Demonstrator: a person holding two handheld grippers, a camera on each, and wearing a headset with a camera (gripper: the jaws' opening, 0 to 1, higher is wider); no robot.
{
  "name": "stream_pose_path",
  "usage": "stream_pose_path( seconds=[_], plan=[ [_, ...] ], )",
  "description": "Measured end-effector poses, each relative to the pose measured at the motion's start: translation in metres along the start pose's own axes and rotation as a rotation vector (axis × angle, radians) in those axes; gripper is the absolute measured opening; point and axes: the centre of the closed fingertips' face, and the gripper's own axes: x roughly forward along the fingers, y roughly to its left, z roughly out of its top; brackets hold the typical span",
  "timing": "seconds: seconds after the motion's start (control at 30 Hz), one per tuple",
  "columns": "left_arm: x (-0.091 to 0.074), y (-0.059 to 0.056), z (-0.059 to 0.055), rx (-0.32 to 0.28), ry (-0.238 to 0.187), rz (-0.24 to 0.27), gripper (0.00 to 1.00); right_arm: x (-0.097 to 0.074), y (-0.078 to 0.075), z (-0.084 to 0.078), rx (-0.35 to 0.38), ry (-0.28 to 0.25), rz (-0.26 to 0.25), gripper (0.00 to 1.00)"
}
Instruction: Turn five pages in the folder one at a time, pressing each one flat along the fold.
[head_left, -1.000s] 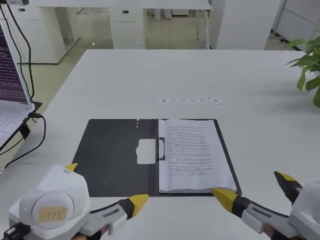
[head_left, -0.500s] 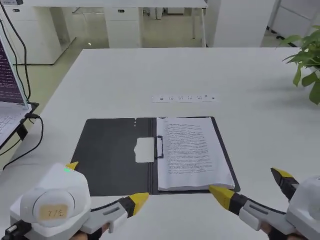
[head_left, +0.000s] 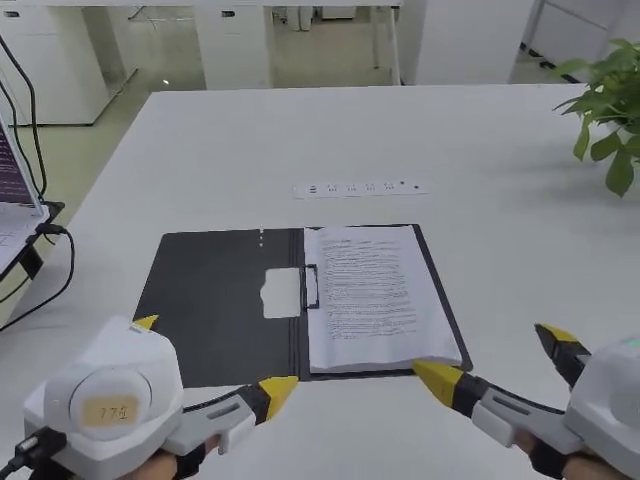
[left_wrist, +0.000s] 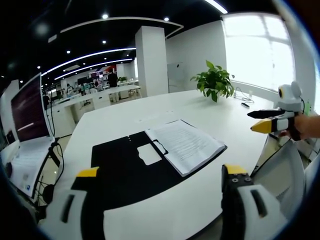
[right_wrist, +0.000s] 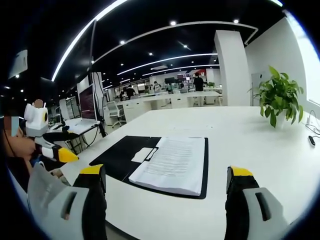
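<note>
left tongs (head_left: 212, 355) and right tongs (head_left: 490, 355) hover open near the open folder (head_left: 215, 310), no page lifted yet; next, i think, is pinching a corner of the top page (head_left: 375, 290).

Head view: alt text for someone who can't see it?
An open black folder lies on a white table, a stack of printed pages on its right half. The left gripper and right gripper hover open near its front edge.

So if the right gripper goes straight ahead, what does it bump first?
Probably the near edge of the white stack of printed pages lying in the open black folder; the right gripper points at it, open, though its height is unclear.
</note>
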Motion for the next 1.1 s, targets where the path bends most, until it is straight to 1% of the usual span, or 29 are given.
stream_pose_path(
  seconds=[0.3,0.83,1.1],
  plan=[
    [0.010,-0.002,0.002,0.009,0.001,-0.019,0.98,0.001,0.001,0.000,0.006,-0.004,-0.004,1.00],
    [0.030,-0.015,0.003,0.038,0.017,-0.083,0.98,-0.003,0.007,-0.002,0.018,-0.010,-0.010,1.00],
    [0.038,-0.020,0.000,0.048,0.030,-0.106,0.98,-0.005,0.011,-0.004,0.025,-0.010,-0.011,1.00]
  ],
)
